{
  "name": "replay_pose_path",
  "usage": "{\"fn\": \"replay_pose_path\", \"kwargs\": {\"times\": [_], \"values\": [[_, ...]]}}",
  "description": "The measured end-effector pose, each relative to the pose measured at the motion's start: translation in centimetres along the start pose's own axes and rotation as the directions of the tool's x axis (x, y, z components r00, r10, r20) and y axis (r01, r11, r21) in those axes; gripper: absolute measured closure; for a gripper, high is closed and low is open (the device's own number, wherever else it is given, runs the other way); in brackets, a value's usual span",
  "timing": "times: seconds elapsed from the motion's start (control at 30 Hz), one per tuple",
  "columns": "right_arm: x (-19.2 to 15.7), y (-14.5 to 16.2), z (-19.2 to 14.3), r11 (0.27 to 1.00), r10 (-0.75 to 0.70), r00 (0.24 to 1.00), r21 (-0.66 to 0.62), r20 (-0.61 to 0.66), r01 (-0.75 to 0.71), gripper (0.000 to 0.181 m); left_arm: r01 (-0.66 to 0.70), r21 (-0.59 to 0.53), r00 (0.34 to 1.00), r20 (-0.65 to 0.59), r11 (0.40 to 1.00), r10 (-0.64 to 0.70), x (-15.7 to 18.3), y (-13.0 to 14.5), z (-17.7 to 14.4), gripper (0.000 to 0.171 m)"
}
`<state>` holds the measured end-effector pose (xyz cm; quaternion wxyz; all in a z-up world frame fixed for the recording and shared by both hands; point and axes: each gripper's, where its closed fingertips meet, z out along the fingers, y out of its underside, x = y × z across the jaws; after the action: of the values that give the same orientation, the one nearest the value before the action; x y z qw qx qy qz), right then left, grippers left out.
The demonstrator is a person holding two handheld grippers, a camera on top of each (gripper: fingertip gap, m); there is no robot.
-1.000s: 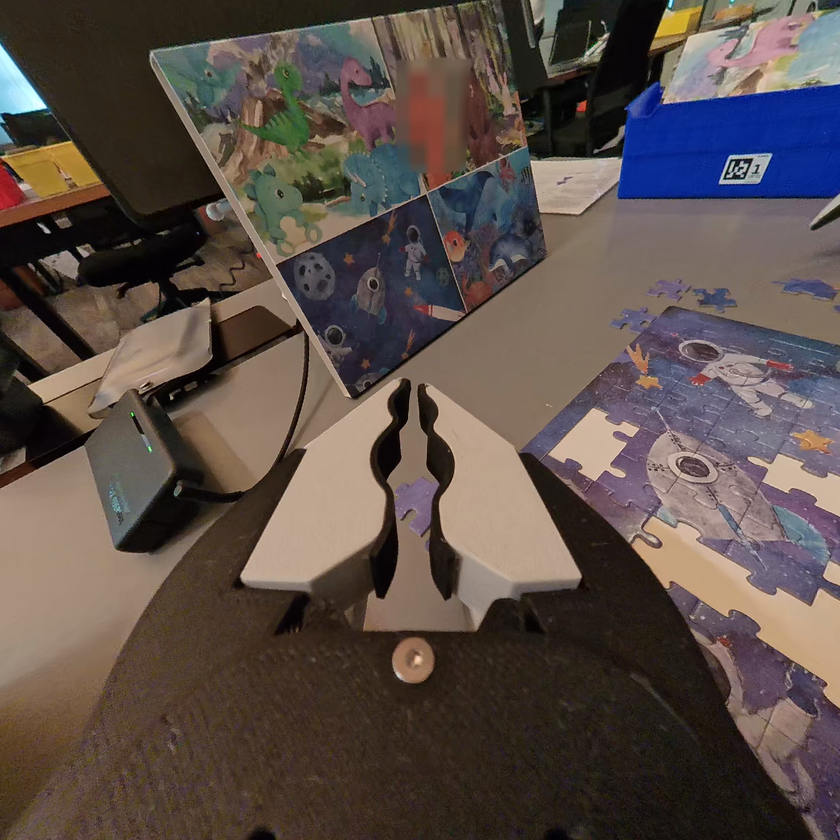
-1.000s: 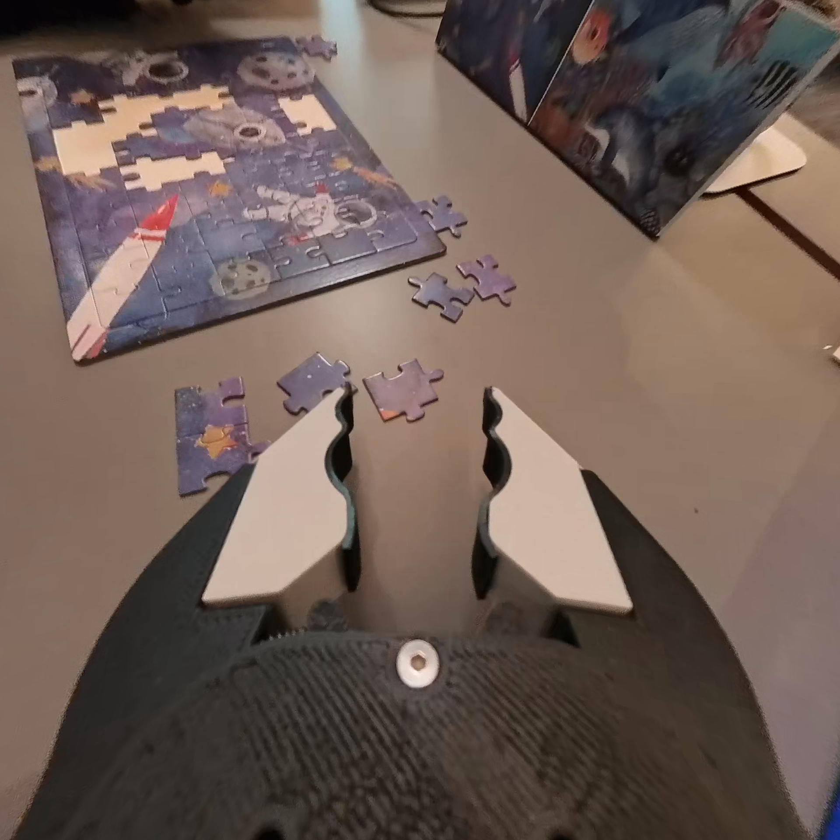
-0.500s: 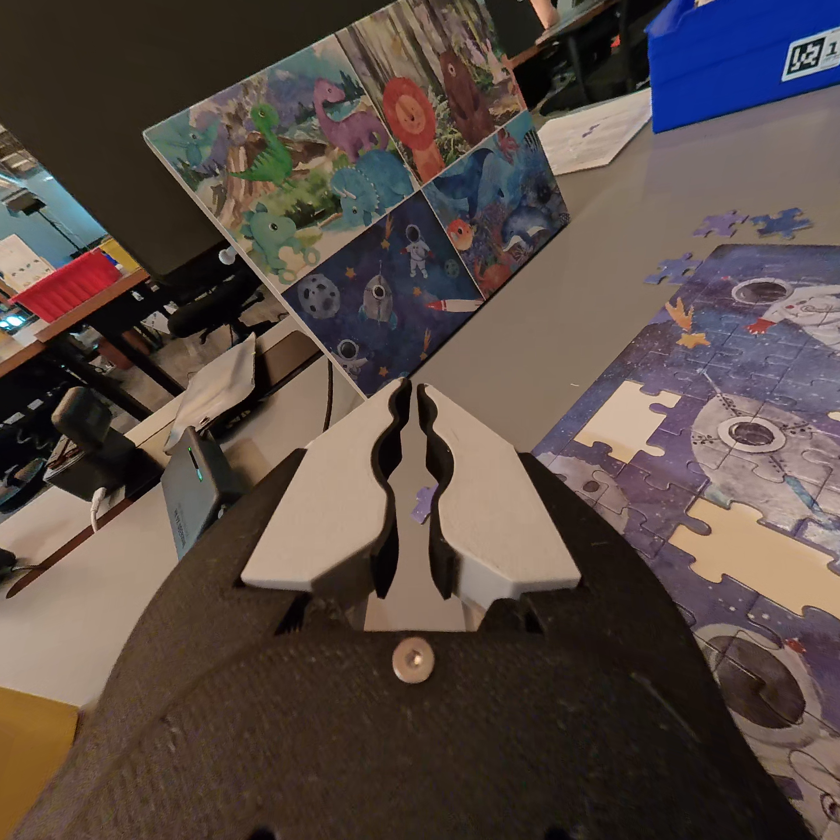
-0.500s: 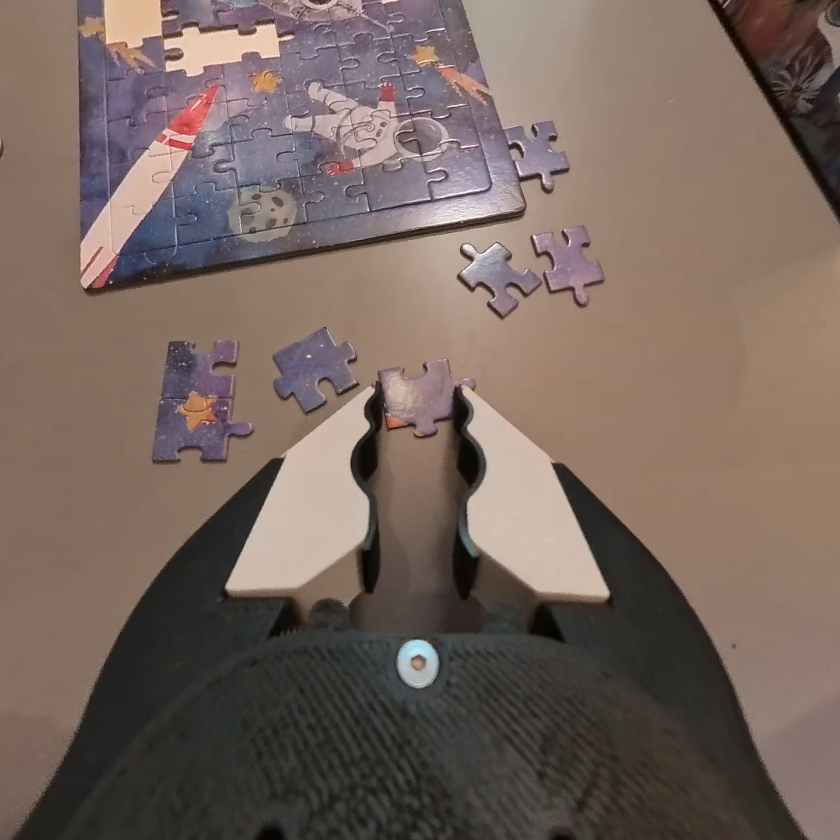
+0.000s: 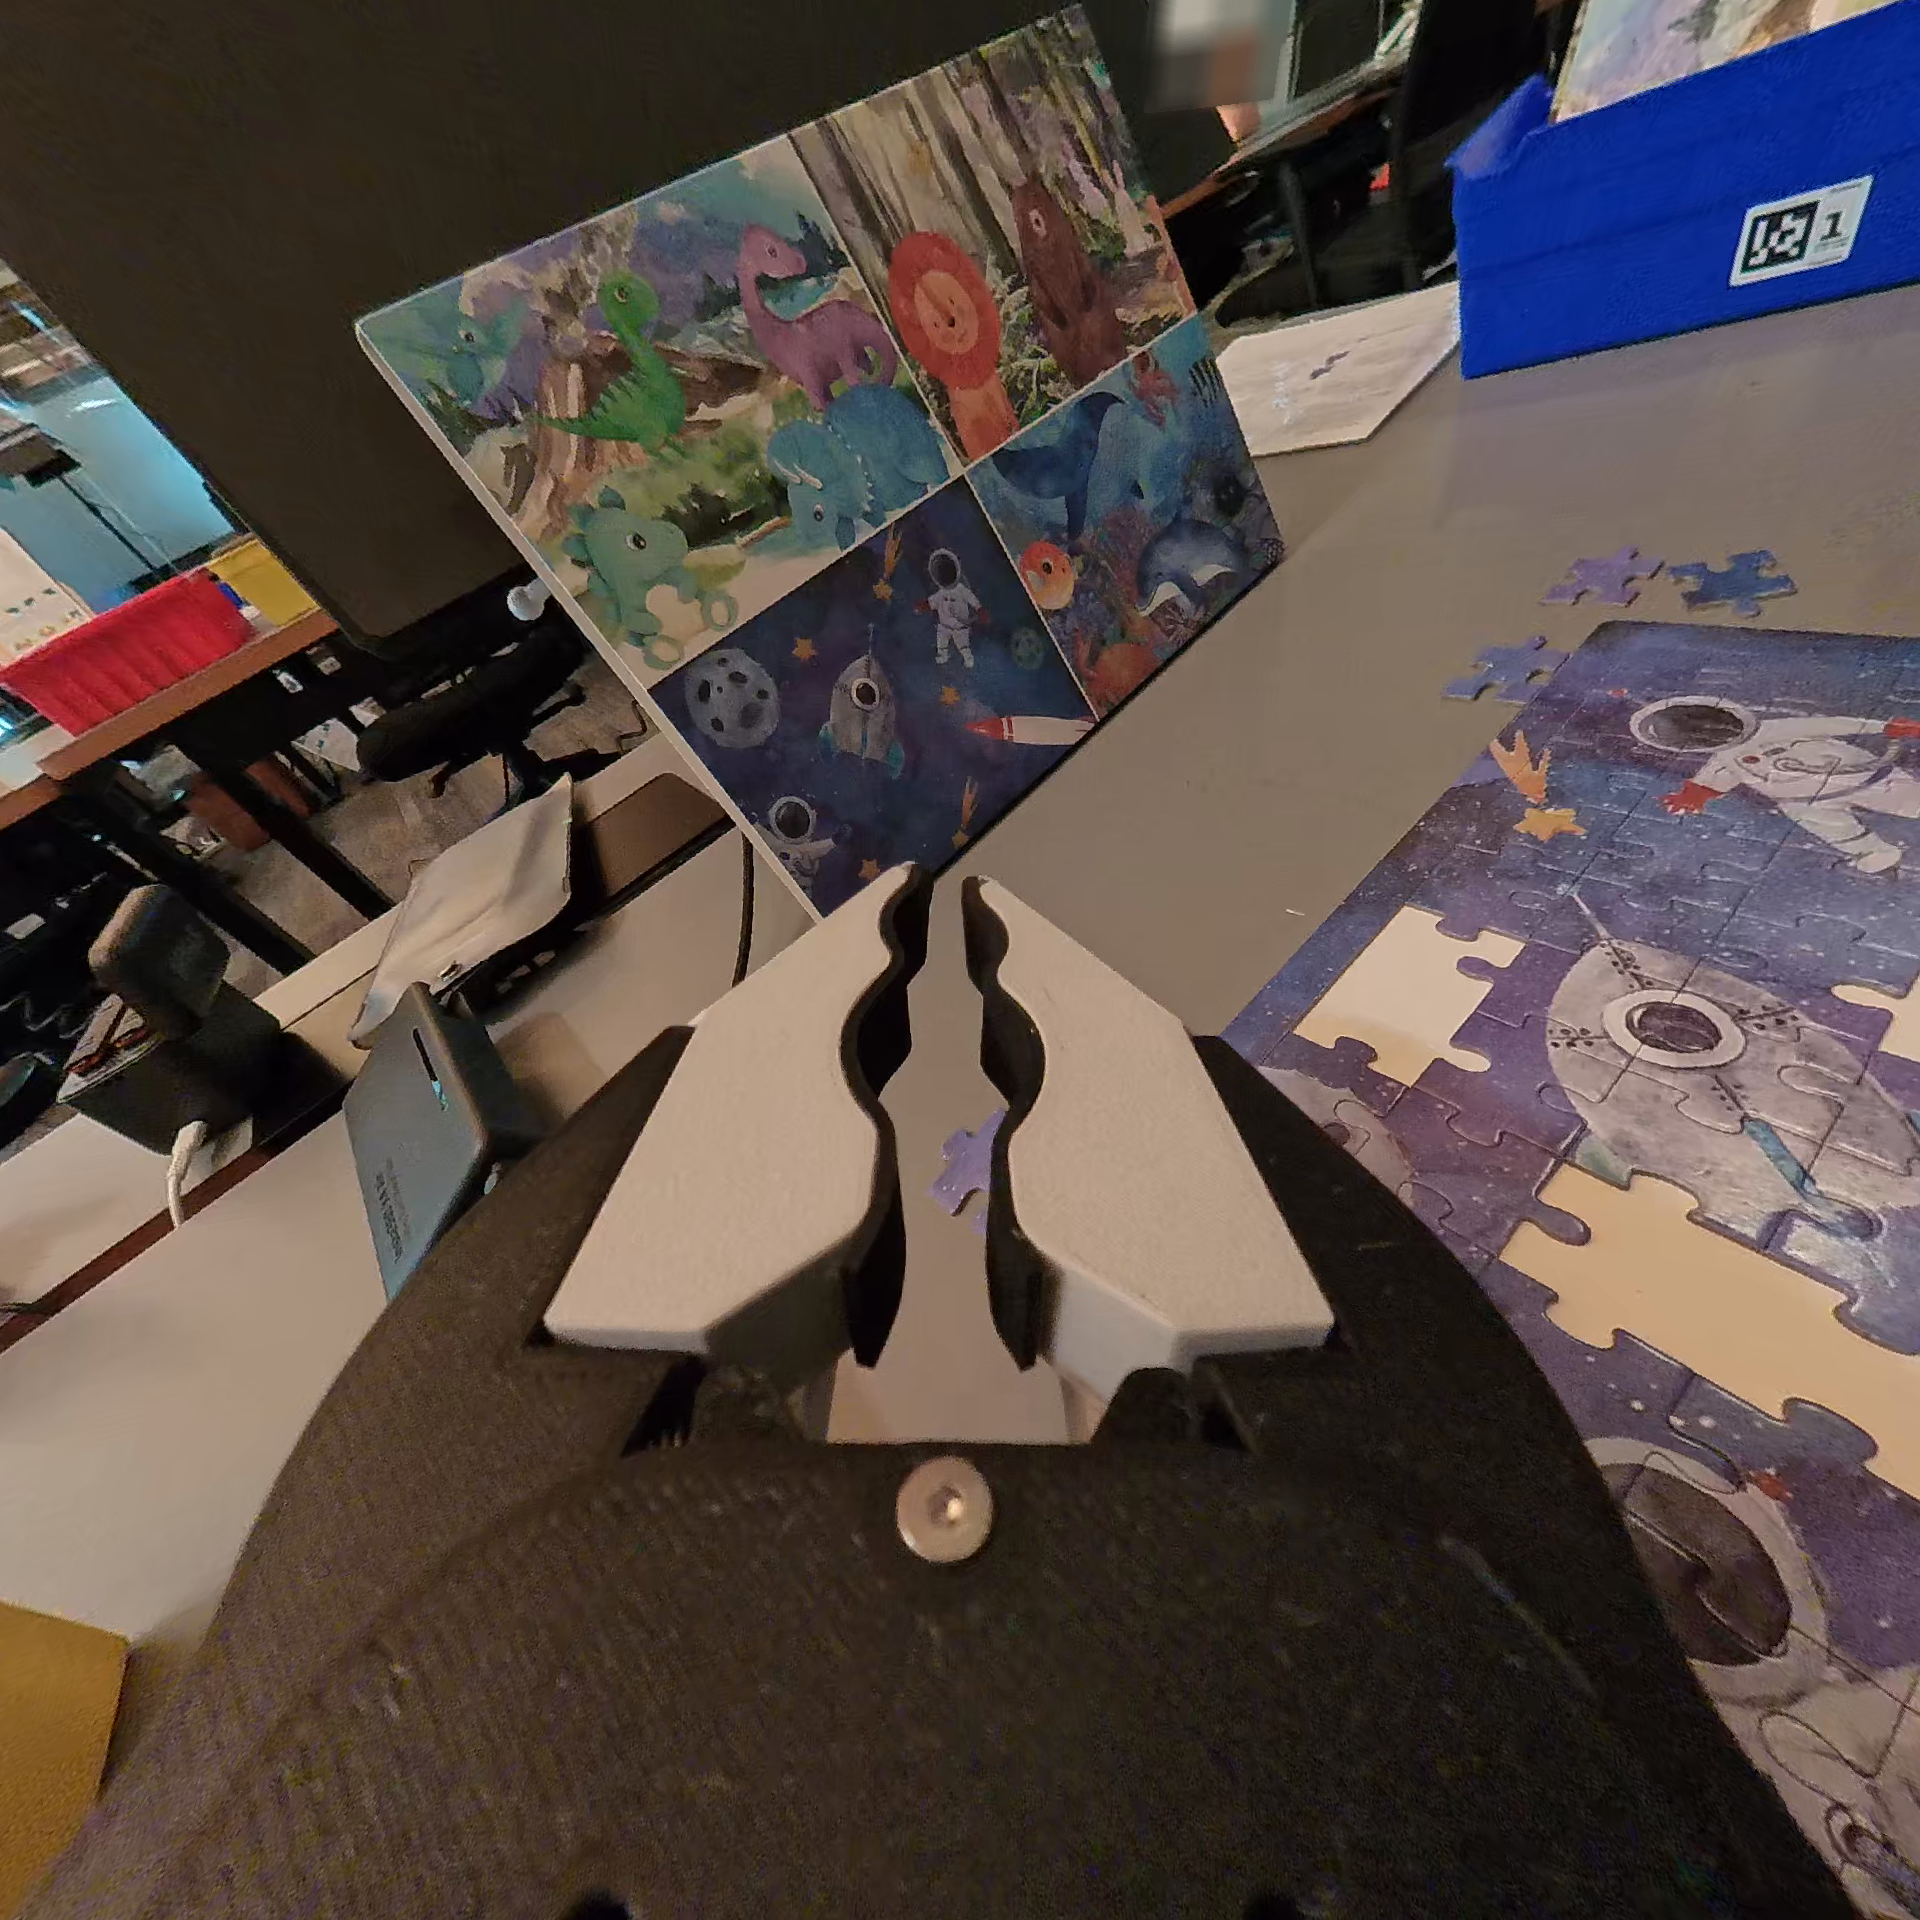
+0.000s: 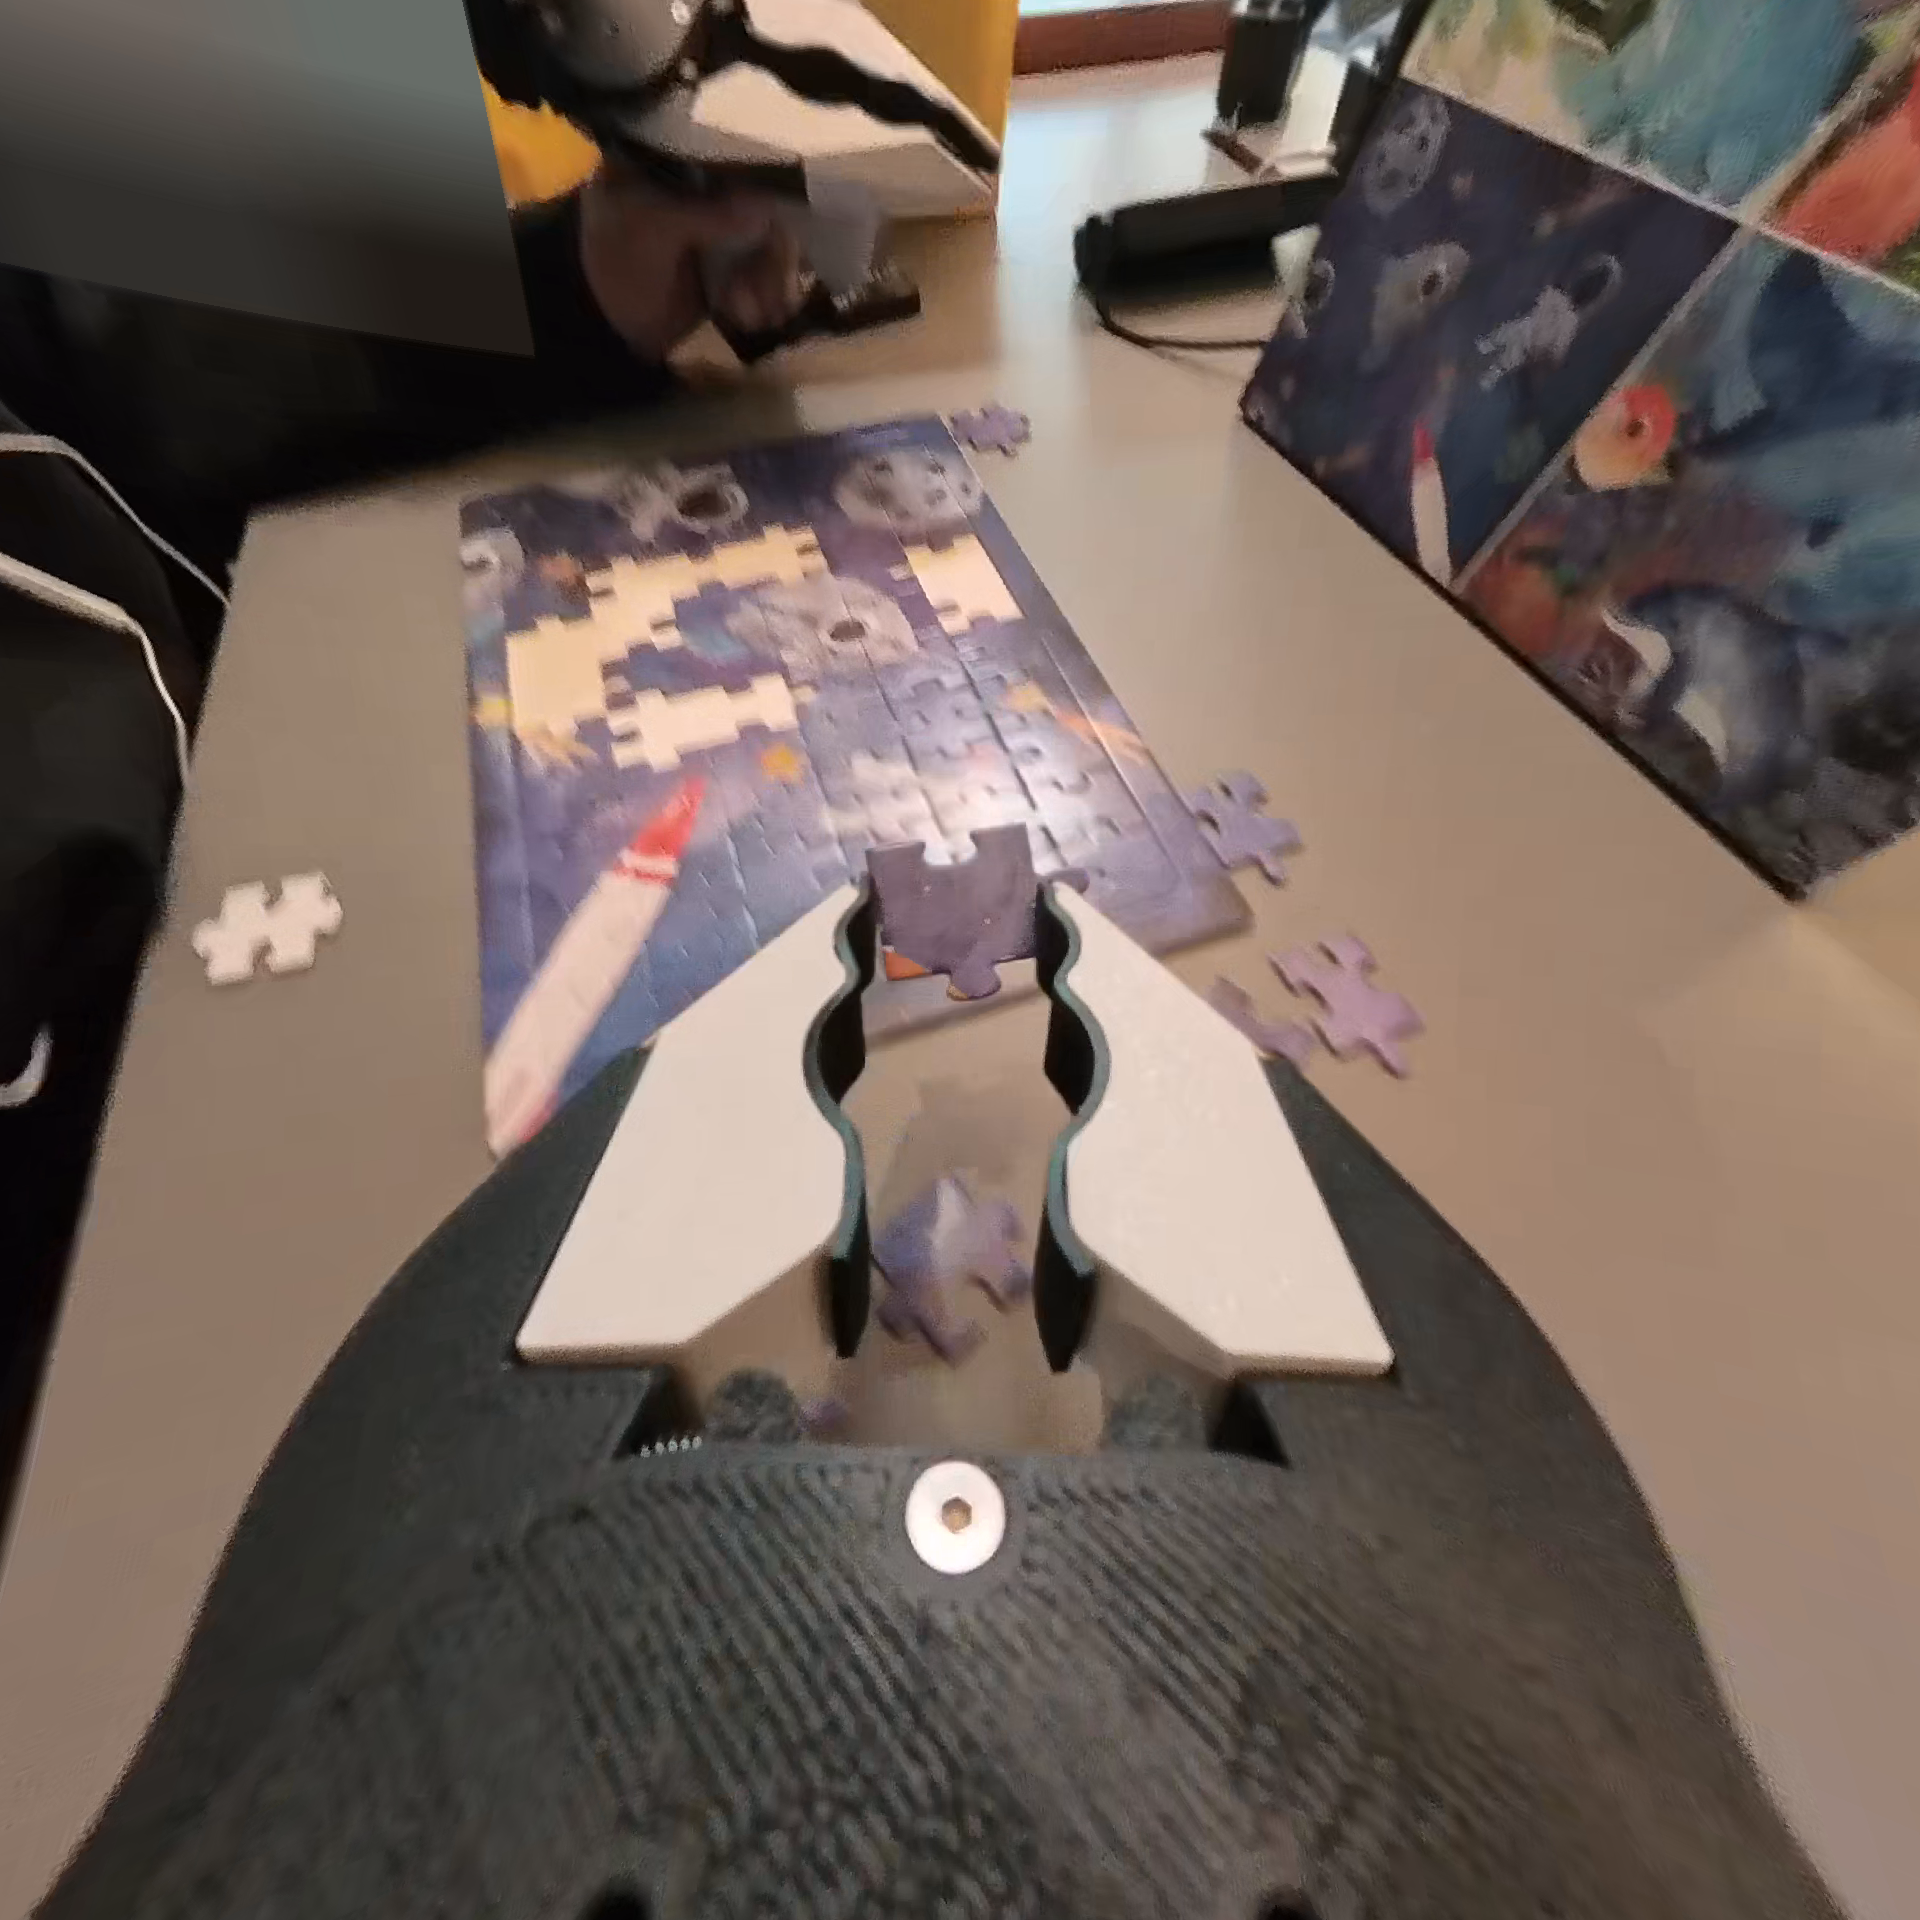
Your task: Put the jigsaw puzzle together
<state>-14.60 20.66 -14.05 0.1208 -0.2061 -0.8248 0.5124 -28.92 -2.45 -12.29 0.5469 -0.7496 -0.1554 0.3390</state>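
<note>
- A dark purple cardboard jigsaw piece [image 6: 951,920] is clamped between the tips of the right gripper [image 6: 954,904], its white fingers [image 6: 727,1132] pressed against the piece's two side edges; the piece is held clear of the grey table [image 6: 1455,1299].
- The partly assembled space-themed jigsaw puzzle [image 6: 790,707] is seen lying flat just ahead of the held piece — its near edge sits directly below the fingertips.
- Several cream-coloured gaps are left open in the far half of the puzzle, while the near half with the red-tipped rocket is filled.
- Loose purple pieces [image 6: 1340,1003] are scattered just beside the puzzle's right edge, and another [image 6: 940,1262] lies on the table under the right gripper.
- One white, face-down piece [image 6: 268,925] is seen well apart on the left, with bare table around it.
- An upright picture board showing dinosaur, lion, sea and space scenes [image 5: 831,520] is propped to the right of the puzzle, with a strip of bare table between them.
- The left gripper [image 5: 945,904] is held beside the puzzle's corner with its fingers nearly together — only a narrow slit is left and nothing is gripped.
- A small purple piece [image 5: 966,1158] is glimpsed on the table through that slit.
- A blue plastic bin [image 5: 1662,208] stands at the far table edge.
</note>
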Motion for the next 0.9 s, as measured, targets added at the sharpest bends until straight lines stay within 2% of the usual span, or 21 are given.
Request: {"fn": "replay_pose_path", "kwargs": {"times": [0.13, 0.17, 0.27, 0.33, 0.4, 0.5, 0.57, 0.67, 0.77, 0.87, 0.9], "values": [[-6.0, -2.4, 4.6, 0.999, 0.036, 0.999, 0.003, 0.023, -0.036, 0.153, 0.002, 0.017, 1.000, -0.005, 1.000, -0.002, 0.1, -0.5, -0.2, 0.168], [-7.8, -2.9, 5.9, 1.000, 0.030, 0.999, -0.003, 0.037, -0.030, 0.181, 0.005, 0.023, 1.000, -0.009, 1.000, -0.005, 0.2, -0.6, -0.2, 0.168], [-11.5, -3.6, 9.5, 0.999, 0.001, 1.000, -0.038, 0.019, 0.000, 0.181, 0.020, 0.041, 0.999, -0.031, 0.999, -0.019, 0.5, -1.2, -0.4, 0.167], [-12.9, -2.9, 11.3, 0.993, -0.030, 0.999, -0.117, 0.011, 0.031, 0.176, 0.036, 0.053, 0.998, -0.052, 0.998, -0.033, 1.0, -1.6, -0.5, 0.165], [-12.8, -2.2, 11.7, 0.982, -0.042, 0.999, -0.183, -0.033, 0.035, 0.175, 0.045, 0.066, 0.997, -0.072, 0.997, -0.040, 1.5, -2.0, -0.6, 0.164], [-10.7, -2.2, 10.0, 0.986, -0.023, 0.994, -0.165, -0.110, 0.004, 0.172, 0.049, 0.081, 0.994, -0.104, 0.996, -0.041, 2.6, -2.7, -0.8, 0.164], [-8.8, -1.8, 8.9, 0.988, 0.023, 0.989, -0.148, -0.147, -0.045, 0.157, 0.051, 0.086, 0.990, -0.133, 0.995, -0.039, 3.5, -3.1, -0.8, 0.162], [-7.3, -0.4, 9.1, 0.977, 0.085, 0.986, -0.181, -0.141, -0.110, 0.135, 0.045, 0.085, 0.983, -0.180, 0.995, -0.029, 5.2, -3.5, -0.8, 0.162], [-7.0, 0.4, 10.4, 0.970, 0.043, 0.990, -0.232, -0.133, -0.073, 0.134, 0.027, 0.078, 0.977, -0.214, 0.997, -0.010, 6.5, -3.5, -0.6, 0.161], [-6.6, 1.6, 11.5, 0.941, -0.036, 0.989, -0.338, -0.143, -0.015, 0.134, 0.013, 0.064, 0.973, -0.232, 0.998, 0.003, 7.2, -3.2, -0.4, 0.160], [-6.7, 1.6, 11.6, 0.940, -0.037, 0.989, -0.342, -0.141, -0.014, 0.139, 0.011, 0.060, 0.973, -0.232, 0.998, 0.003, 7.2, -3.1, -0.4, 0.160]]}}
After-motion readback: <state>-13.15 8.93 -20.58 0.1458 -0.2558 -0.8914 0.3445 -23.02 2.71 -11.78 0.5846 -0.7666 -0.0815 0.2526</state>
